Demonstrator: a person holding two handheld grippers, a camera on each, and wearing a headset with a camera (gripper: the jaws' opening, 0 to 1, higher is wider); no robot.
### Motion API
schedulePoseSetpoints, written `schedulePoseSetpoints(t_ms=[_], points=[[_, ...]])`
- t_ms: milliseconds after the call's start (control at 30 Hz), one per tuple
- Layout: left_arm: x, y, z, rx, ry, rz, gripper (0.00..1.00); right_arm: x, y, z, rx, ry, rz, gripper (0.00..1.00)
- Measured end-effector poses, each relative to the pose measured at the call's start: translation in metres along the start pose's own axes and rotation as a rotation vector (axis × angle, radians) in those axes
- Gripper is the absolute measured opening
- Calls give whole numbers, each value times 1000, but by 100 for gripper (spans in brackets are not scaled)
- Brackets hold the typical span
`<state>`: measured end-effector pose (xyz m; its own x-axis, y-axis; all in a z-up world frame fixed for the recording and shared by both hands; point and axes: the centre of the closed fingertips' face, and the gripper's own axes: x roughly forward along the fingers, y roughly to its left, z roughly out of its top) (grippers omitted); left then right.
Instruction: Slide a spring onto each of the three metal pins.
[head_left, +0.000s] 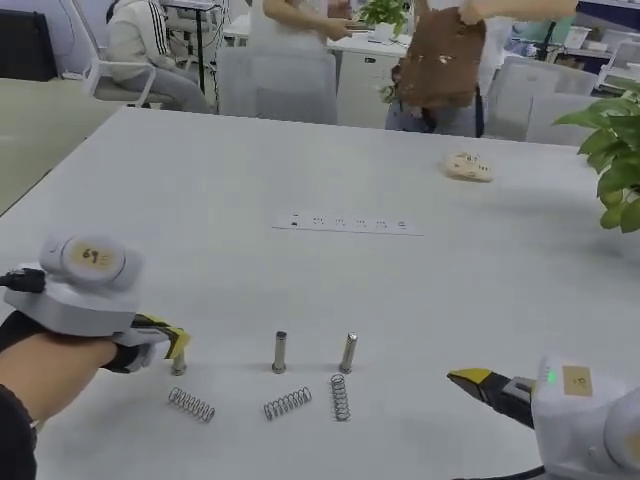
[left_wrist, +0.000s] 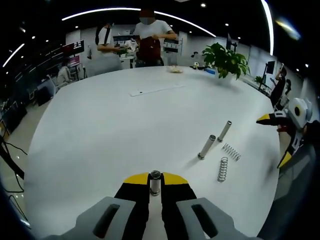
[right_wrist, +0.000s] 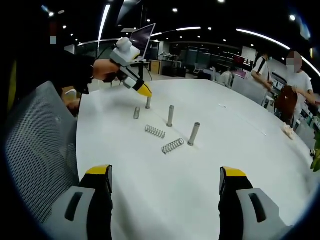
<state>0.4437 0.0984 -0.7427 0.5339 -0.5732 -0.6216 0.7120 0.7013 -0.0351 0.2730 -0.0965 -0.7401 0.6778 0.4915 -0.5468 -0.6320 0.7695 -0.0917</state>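
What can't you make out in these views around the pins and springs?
Head view: the left gripper covers the top of the left pin.
Left gripper view: its shut jaws hide that pin's base.
Right gripper view: the far spring is too small for its coils to be seen.
Head view: the right gripper is cut off by the bottom corner.

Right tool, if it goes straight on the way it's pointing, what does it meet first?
Probably the nearest spring, lying just in front of the upright pin; the right tool is open, and depth is hard to judge.
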Motion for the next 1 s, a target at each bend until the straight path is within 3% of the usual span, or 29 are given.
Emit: schedulePoseSetpoints(t_ms=[633, 1000], points=[[8, -19, 6, 23, 0, -36, 0, -1, -2, 0, 2, 3, -9, 87], [9, -18, 5, 43, -8, -36, 0, 0, -2, -1, 1, 5, -9, 87]])
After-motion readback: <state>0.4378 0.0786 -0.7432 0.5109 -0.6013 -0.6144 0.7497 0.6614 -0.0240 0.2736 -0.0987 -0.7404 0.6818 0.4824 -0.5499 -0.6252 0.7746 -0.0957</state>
